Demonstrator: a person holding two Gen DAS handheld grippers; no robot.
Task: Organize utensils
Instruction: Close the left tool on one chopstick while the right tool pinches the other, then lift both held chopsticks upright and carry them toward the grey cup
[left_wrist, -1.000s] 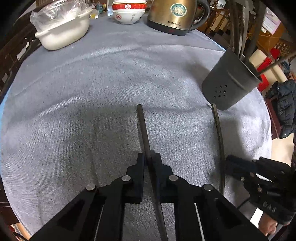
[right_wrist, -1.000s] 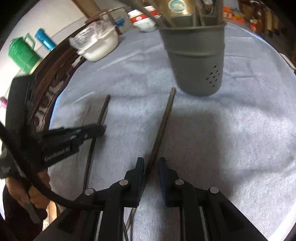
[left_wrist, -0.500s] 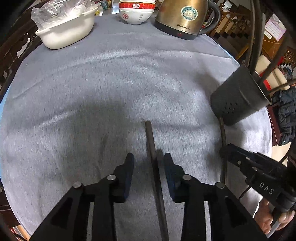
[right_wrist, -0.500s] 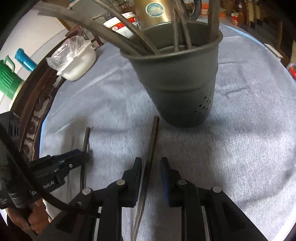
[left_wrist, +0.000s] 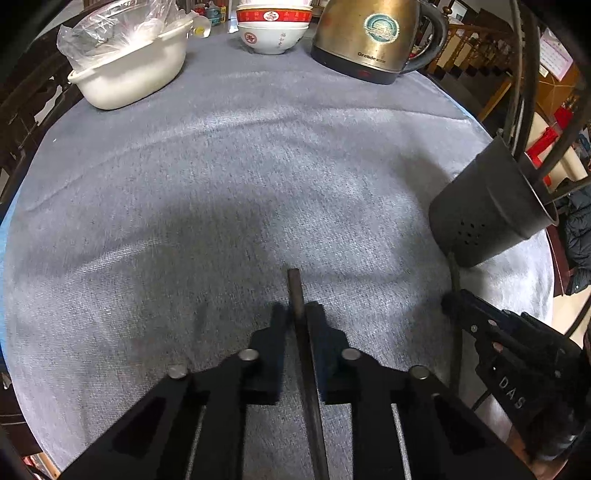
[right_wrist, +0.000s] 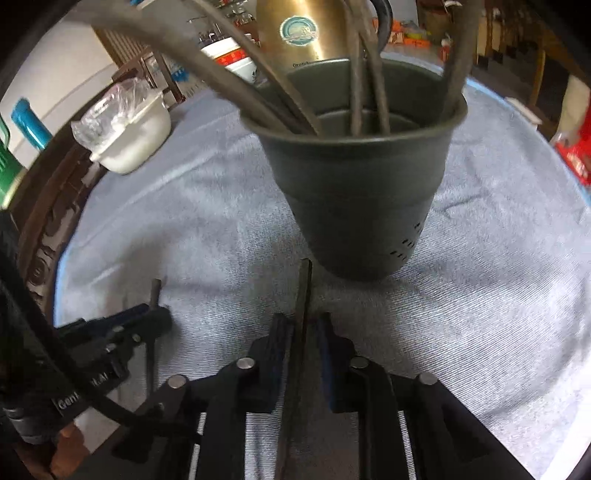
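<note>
A dark grey utensil holder (right_wrist: 362, 192) stands on the grey cloth and holds several dark utensil handles; it also shows at the right of the left wrist view (left_wrist: 487, 218). My left gripper (left_wrist: 297, 314) has its jaws close around a dark utensil handle (left_wrist: 295, 291) that runs back between the fingers. My right gripper (right_wrist: 302, 323) has its jaws close around a second thin dark utensil (right_wrist: 304, 284), whose tip reaches the foot of the holder. Whether either jaw pair presses the handle is unclear.
A white tub with a plastic bag (left_wrist: 129, 70), stacked red-and-white bowls (left_wrist: 273, 29) and a brass kettle (left_wrist: 373, 37) stand at the table's far edge. The round table edge (left_wrist: 546, 295) is close on the right. Wooden chairs stand at the left (right_wrist: 48, 229).
Both grippers moved forward toward the holder, which now looks larger and closer. The left jaws, open wider half a second ago, have narrowed around the handle.
</note>
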